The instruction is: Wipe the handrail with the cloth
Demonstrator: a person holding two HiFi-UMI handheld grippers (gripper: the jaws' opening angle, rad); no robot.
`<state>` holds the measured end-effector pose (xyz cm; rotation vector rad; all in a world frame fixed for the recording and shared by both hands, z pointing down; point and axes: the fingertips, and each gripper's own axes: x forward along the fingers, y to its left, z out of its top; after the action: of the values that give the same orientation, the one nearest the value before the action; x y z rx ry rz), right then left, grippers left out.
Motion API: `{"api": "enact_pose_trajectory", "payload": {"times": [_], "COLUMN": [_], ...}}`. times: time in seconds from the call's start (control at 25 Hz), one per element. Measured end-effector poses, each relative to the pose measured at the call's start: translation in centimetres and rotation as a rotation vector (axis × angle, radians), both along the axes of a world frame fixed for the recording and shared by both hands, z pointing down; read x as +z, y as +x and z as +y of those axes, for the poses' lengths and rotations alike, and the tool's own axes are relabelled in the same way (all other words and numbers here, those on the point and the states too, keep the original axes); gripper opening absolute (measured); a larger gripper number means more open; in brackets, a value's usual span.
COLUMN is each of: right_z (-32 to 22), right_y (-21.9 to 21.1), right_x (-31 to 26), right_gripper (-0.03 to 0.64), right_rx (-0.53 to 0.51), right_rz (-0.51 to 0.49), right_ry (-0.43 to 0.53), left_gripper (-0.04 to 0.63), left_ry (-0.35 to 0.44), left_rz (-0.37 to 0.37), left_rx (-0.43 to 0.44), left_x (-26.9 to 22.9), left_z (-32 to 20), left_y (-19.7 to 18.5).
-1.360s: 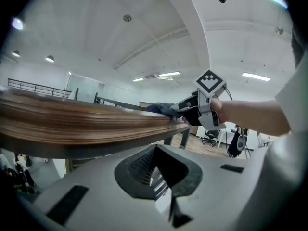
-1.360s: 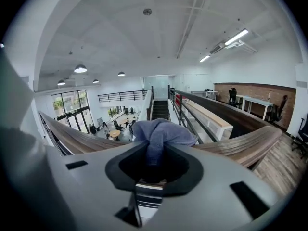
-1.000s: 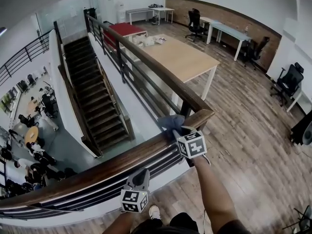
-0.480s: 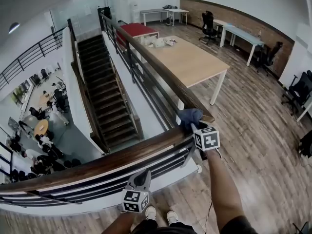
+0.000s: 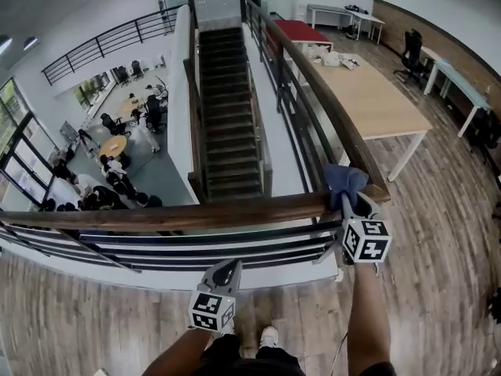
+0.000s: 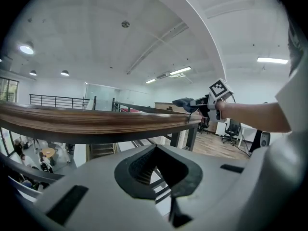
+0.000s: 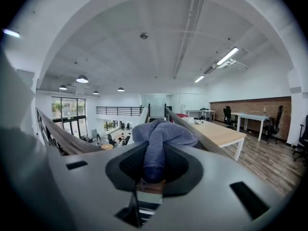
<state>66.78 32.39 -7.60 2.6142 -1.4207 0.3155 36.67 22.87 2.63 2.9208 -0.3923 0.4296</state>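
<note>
Right gripper (image 5: 345, 202) clamped on blue cloth (image 5: 343, 180). Cloth bunched at the gripper's 12 o'clock, resting on the wooden handrail (image 5: 196, 214) (at the corner joint). Left gripper (image 5: 221, 279), jaws together and empty, sits at the cloth's 7 o'clock, below the rail.

The handrail (image 5: 196, 214) is dark brown polished wood with a rounded, glossy top, set on black metal bars; in the head view its near run lies level from the 9 o'clock edge to a corner at about 3 o'clock, where a second run leads off toward 12 o'clock; the cloth (image 5: 344, 178) is blue-grey and soft, bunched into a rumpled lump on that corner, touching the wood; its lower fold is pinched between the jaws of the right gripper (image 7: 153, 173).
</note>
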Motion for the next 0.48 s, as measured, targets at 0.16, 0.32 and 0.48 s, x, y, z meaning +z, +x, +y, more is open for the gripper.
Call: {"api": "enact_pose_trajectory", "payload": {"times": [0.16, 0.32, 0.48], "right_z": [-3.3, -7.3, -12.3], "right_y": [-7.7, -17.9, -30.5], "right_x": [-0.3, 0.5, 3.8], "right_gripper": [0.072, 0.072, 0.072], "right_rx": [-0.122, -0.268, -0.372], "right_rz": [-0.012, 0.001, -0.027], "right_ry": [0.036, 0.049, 0.011], "left_gripper": [0.002, 0.002, 0.002], "left_ry": [-0.004, -0.018, -0.059], "left_rz": [0.012, 0.004, -0.024], "left_rx": [-0.078, -0.179, -0.28], "left_x": [0.1, 2.4, 5.0], "left_z": [-3.1, -7.5, -12.6], "left_y": [-5.1, -12.0, -21.1]}}
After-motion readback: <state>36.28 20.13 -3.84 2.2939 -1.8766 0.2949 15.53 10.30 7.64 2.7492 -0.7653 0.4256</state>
